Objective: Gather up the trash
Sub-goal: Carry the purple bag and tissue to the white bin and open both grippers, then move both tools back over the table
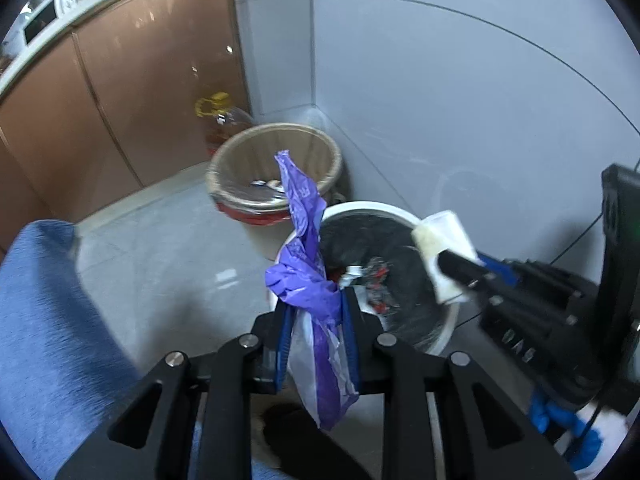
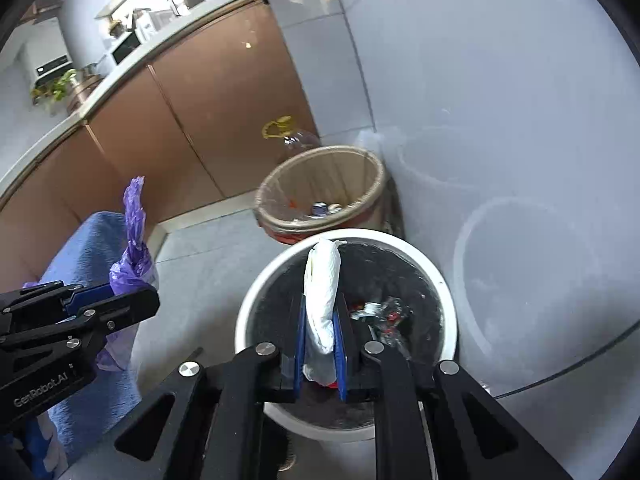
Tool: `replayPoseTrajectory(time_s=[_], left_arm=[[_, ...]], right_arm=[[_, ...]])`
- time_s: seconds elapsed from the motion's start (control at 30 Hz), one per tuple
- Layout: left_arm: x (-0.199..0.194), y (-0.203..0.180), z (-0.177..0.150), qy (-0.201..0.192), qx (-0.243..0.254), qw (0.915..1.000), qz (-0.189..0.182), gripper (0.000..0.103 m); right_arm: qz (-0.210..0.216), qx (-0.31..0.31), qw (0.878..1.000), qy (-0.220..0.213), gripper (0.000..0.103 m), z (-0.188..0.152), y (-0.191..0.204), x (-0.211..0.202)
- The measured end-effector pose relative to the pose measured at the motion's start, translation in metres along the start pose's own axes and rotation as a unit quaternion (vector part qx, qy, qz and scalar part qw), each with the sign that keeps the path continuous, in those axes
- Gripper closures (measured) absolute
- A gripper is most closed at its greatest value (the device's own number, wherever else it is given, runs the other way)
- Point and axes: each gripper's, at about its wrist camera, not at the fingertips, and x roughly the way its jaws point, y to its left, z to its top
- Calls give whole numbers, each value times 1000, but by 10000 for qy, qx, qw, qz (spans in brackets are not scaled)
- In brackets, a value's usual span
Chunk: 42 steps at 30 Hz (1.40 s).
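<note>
My left gripper (image 1: 316,300) is shut on a crumpled purple plastic wrapper (image 1: 306,256), held above the left rim of a white bin (image 1: 448,332) lined with a black bag. My right gripper (image 2: 320,316) is shut on a folded white paper tissue (image 2: 322,280), held over the same white bin (image 2: 448,300). The bin holds some red and silver scraps (image 2: 380,316). The right gripper (image 1: 452,268) with the tissue (image 1: 444,248) shows in the left wrist view, and the left gripper (image 2: 132,300) with the wrapper (image 2: 134,240) shows in the right wrist view.
A second, tan-lined bin (image 1: 276,176) with a red base stands behind the white one, in the corner by the grey wall. A clear jug with a yellow handle (image 1: 212,108) stands by the brown cabinets (image 1: 140,92). Blue cloth (image 1: 48,320) is at the left.
</note>
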Motion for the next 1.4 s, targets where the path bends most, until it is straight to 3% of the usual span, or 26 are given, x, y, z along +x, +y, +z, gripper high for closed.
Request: replayPoseTrajectory(time_s=[0.07, 0.2, 0.53, 0.93, 1.13, 1.4], left_arm=[[8, -4, 6, 57, -25, 9999, -114, 79], [25, -11, 17, 96, -125, 9996, -218, 61], [7, 6, 20, -115, -552, 9976, -410, 58], [-92, 39, -21, -1073, -928, 9899, 57, 58], [-145, 48, -41, -1344, -830, 9870, 310, 58], [-212, 76, -85, -1657, -1070, 9784, 625, 58]], right_arm=[[-62, 49, 10000, 23, 86, -1, -5, 3], [-207, 55, 9997, 115, 70, -1, -12, 11], [-286, 50, 9994, 178, 60, -8, -11, 5], [68, -234, 9996, -164, 52, -2, 42, -34], [298, -512, 9974, -413, 51, 3, 76, -62], [679, -946, 9904, -748, 50, 4, 127, -105]])
